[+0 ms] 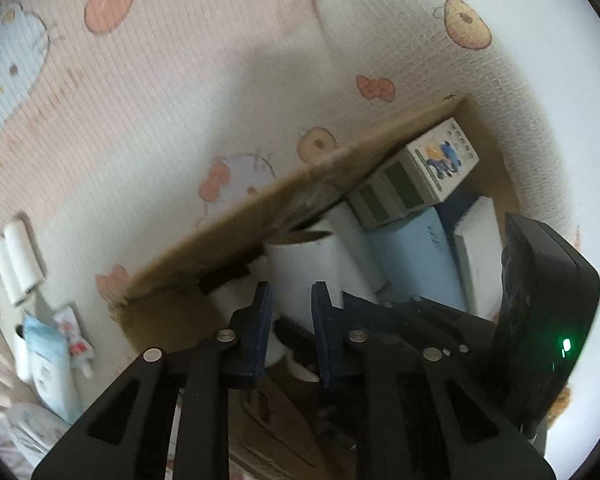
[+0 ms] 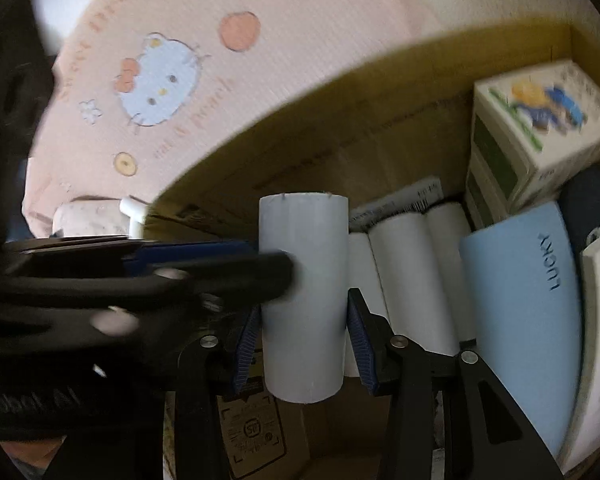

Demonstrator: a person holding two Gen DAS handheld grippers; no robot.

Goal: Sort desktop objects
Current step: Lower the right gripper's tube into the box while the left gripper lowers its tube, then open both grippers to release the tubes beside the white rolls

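Observation:
A white paper roll (image 2: 304, 300) stands upright between the fingers of my right gripper (image 2: 302, 344), which is shut on it over the open cardboard box (image 2: 340, 152). My left gripper (image 1: 290, 308) reaches in from the left; its pads flank the same roll (image 1: 300, 276) with small gaps showing, so it looks open. In the right wrist view the left gripper's finger (image 2: 204, 276) lies across the roll's left side. More white rolls (image 2: 404, 276), a light blue LUCKY pack (image 2: 528, 296) and a cartoon-printed carton (image 2: 536, 128) lie in the box.
The box sits on a pink cartoon-print mat (image 1: 140, 120). On the mat at far left lie white rolls (image 1: 16, 264), a blue-white pack (image 1: 48, 364) and a small tube (image 1: 74, 332). A black device (image 1: 540, 320) with a green light is at the right.

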